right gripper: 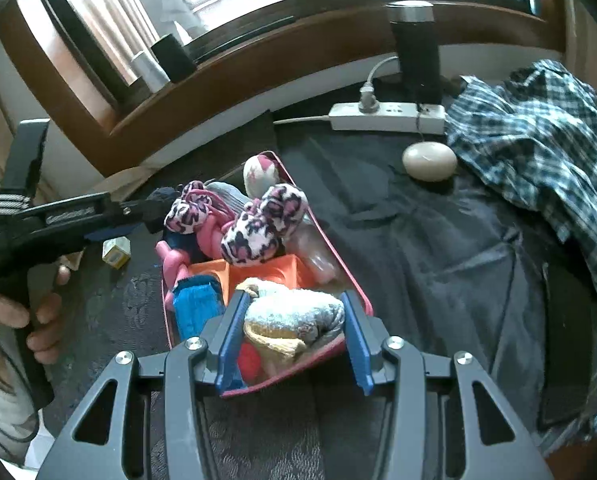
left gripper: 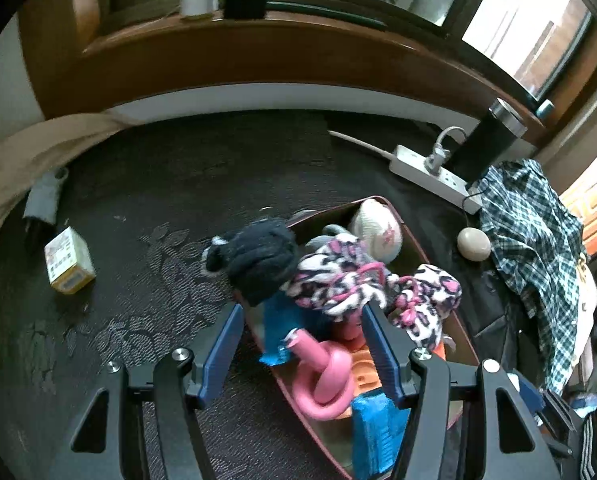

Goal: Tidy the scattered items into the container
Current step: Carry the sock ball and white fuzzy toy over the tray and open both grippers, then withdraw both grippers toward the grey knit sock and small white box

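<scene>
A pink-rimmed container [left gripper: 414, 252] sits on the dark patterned cloth, piled with items. Inside are leopard-print socks [left gripper: 338, 280], a white sock ball [left gripper: 378, 232], a pink ring toy [left gripper: 322, 380] and a blue piece [left gripper: 374, 432]. A navy knitted sock [left gripper: 258, 260] hangs over its left rim. My left gripper [left gripper: 303, 312] stands open above the container, with nothing between its pads. At the near end of the container [right gripper: 290, 378], my right gripper [right gripper: 294, 300] is shut on a grey and yellow sock bundle [right gripper: 294, 316]. The leopard socks [right gripper: 258, 224] lie farther in.
A yellow box [left gripper: 69, 262] and a grey item [left gripper: 44, 200] lie on the cloth to the left. A power strip [right gripper: 386, 117], a black tumbler [right gripper: 414, 52], a beige egg-shaped object [right gripper: 429, 161] and a plaid shirt [right gripper: 538, 128] sit to the right. A hand [right gripper: 38, 312] holds the left gripper.
</scene>
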A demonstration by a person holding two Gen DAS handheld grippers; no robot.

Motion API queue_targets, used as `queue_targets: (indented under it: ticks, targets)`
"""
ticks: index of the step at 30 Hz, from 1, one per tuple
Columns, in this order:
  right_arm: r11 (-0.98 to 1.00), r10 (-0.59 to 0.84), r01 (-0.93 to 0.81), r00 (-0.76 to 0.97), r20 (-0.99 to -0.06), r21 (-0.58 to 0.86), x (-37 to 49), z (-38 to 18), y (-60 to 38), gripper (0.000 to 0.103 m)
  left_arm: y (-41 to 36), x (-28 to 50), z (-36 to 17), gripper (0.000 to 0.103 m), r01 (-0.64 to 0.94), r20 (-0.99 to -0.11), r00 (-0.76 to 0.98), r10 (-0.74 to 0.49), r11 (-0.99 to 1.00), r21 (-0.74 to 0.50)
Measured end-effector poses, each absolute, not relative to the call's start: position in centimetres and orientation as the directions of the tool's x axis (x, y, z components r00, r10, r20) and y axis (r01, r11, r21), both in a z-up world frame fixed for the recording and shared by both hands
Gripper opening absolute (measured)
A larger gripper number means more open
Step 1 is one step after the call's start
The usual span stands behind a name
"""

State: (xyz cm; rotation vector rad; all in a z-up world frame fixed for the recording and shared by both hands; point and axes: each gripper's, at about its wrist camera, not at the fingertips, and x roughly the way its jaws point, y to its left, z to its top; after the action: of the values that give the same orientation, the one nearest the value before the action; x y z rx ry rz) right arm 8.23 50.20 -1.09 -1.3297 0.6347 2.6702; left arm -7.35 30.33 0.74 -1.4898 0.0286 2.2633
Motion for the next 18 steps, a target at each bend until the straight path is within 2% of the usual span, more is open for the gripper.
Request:
queue_targets:
  ticks: [4, 6, 7, 18]
  targets:
    - [-0.902, -0.115, -0.268, -0.608, -0.785, 0.339, 7.4, -1.5, 50.7, 0.056, 28.8, -7.6, 0.4, 0.063, -0.322, -0.886, -0.33, 0.325, -0.921, -0.218]
    - [-0.898, -0.118, -0.273, -0.607, -0.786, 0.345, 7.1, -1.6, 51.0, 0.071, 28.1, -7.7, 0.4, 0.063, -0.306, -0.888, -0.331, 0.321, -0.926, -0.22]
    - [-0.897, -0.111, -0.279, -0.61, -0.785, 0.343, 7.2, -1.6, 51.1, 0.073, 27.8, -7.8, 0.4, 0.063, -0.299, -0.887, -0.333, 0.32, -0.928, -0.223]
    - [-0.907, -0.072, -0.281, -0.633, -0.771, 0.315, 6.8, -0.3, 49.4, 0.073, 23.9, -8.8, -0.3, 0.063, -0.242, -0.891, -0.337, 0.304, -0.943, -0.23]
